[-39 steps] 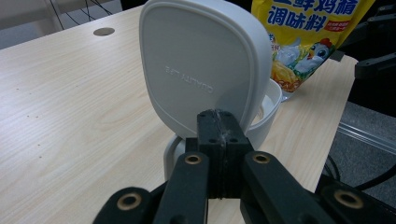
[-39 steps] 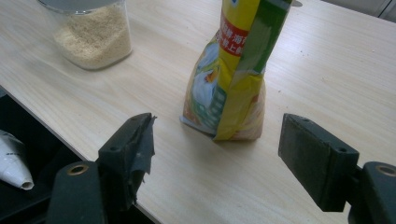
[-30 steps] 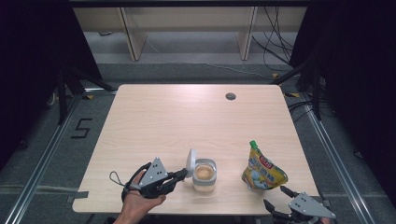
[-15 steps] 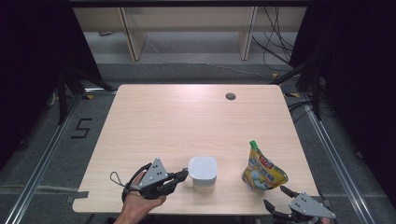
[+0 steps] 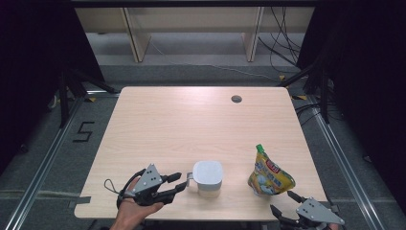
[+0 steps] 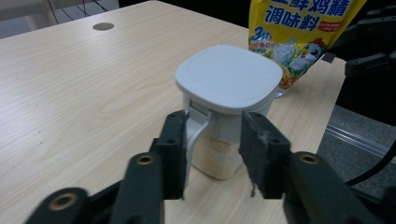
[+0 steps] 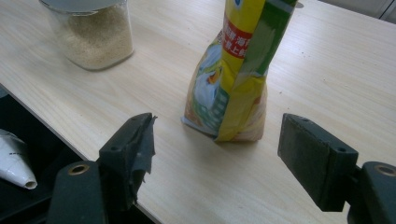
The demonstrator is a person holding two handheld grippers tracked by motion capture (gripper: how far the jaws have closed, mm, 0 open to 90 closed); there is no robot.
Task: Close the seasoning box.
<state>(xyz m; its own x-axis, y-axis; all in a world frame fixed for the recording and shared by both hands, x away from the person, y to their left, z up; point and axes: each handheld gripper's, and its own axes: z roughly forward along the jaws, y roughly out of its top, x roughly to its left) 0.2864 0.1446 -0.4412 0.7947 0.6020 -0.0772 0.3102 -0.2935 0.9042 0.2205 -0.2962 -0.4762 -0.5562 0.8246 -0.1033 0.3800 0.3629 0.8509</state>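
Note:
A clear jar [image 5: 208, 177] of pale granules stands near the table's front edge, its white lid flat on top. My left gripper [image 5: 178, 182] is just left of it and open. In the left gripper view the jar [image 6: 226, 93] is right ahead, and the gripper [image 6: 212, 154] has one jaw on each side of the lid's hinge tab. A yellow seasoning pouch [image 5: 268, 175] stands upright to the jar's right. Off the front right corner my right gripper [image 5: 282, 203] is open. In the right gripper view it [image 7: 219, 140] points at the pouch [image 7: 233, 79], a short way from it, with the jar [image 7: 91, 32] farther off.
The wooden table [image 5: 191, 124] has a round cable hole [image 5: 236, 99] at the back right. Pale shelving [image 5: 191, 28] stands on the floor beyond it. A white pointed object [image 7: 14, 163] lies below the table edge in the right gripper view.
One second ago the jar's lid stood up open on its hinge; it has dropped shut and stays flat. Both grippers have hardly moved.

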